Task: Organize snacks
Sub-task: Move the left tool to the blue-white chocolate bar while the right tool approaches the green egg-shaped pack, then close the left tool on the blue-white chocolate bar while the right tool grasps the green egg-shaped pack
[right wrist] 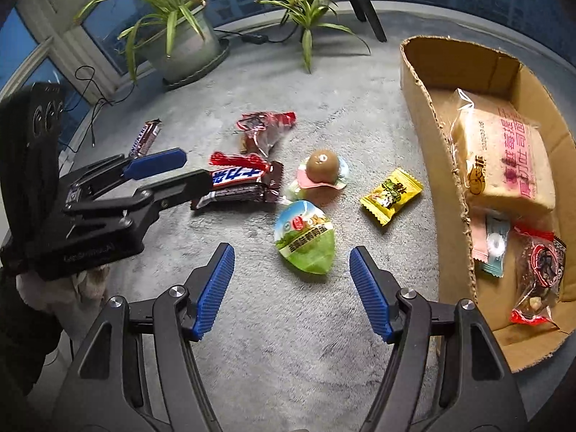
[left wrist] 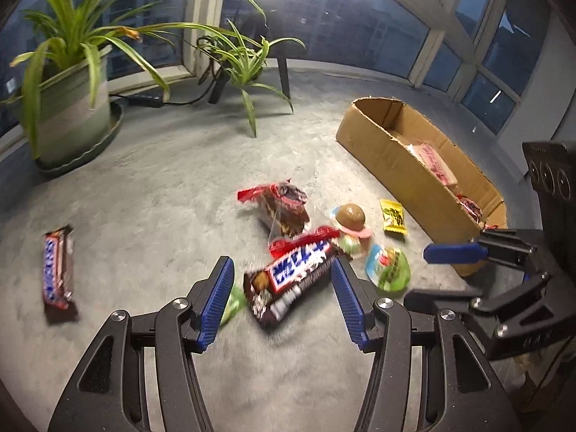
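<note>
Snacks lie on grey carpet. A Snickers bar (left wrist: 288,280) (right wrist: 241,185) lies between the spread fingers of my open left gripper (left wrist: 282,297) (right wrist: 192,167). My open right gripper (right wrist: 291,288) (left wrist: 428,273) hovers just before a green jelly cup (right wrist: 306,237) (left wrist: 390,268). Nearby lie a brown-topped jelly cup (right wrist: 322,169) (left wrist: 351,221), a yellow candy (right wrist: 390,194) (left wrist: 393,217), a red clear-wrapped snack (right wrist: 264,131) (left wrist: 282,205) and a second Snickers bar (left wrist: 57,270) (right wrist: 144,138). The cardboard box (right wrist: 432,136) (left wrist: 406,169) at the right holds a bread pack (right wrist: 504,158) and several small snacks.
A large potted plant (left wrist: 68,108) (right wrist: 180,39) and a smaller plant (left wrist: 244,68) (right wrist: 306,14) stand at the back by the windows. Black cables (left wrist: 151,100) and a chair leg (left wrist: 284,75) are near them.
</note>
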### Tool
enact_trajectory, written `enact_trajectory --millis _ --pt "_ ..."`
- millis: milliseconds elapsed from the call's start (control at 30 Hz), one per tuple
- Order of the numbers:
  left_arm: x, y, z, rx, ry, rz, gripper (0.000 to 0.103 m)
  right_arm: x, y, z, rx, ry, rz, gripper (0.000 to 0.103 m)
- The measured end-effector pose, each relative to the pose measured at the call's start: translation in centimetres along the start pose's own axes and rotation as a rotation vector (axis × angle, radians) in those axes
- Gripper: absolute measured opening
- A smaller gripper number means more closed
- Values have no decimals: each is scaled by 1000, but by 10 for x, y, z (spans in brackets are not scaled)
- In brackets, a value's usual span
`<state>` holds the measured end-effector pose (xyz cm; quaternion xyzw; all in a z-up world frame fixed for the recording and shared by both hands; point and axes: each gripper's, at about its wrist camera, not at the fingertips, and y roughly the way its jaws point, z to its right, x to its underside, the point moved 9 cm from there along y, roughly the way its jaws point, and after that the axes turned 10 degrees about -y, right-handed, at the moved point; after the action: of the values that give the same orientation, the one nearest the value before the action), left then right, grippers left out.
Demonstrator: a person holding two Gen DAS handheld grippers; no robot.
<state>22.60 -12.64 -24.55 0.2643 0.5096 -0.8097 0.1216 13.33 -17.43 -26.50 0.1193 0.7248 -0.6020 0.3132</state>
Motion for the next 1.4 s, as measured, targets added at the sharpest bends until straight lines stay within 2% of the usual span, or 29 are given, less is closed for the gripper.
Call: enact_trajectory --millis 233,433,567,700,967,1033,1067,1133,1167,1400 --pt "-2 24 4 46 36 -67 55 1 10 2 -8 9 -15 69" --pt "7 27 8 48 65 -98 49 -1 16 3 -11 13 -14 69" --pt "15 25 10 16 110 -113 43 0 23 6 -4 18 -27 60" --pt "18 24 13 -18 162 -109 42 -1 26 6 0 15 -30 59" --pt "19 34 13 -38 184 -110 41 -6 32 3 54 -53 -42 58" --pt "19 34 13 -41 180 -106 38 -8 35 2 76 -80 -45 56" --pt "19 34 13 -40 175 -106 32 -9 35 2 84 -89 -47 55" --pt "19 32 11 -44 167 -103 27 -11 37 1 111 -121 -56 47" --pt "19 32 10 -45 163 -102 27 -11 37 0 118 -132 -60 43" --pt "24 25 6 -35 123 -96 27 -12 35 0 100 -119 -58 41"
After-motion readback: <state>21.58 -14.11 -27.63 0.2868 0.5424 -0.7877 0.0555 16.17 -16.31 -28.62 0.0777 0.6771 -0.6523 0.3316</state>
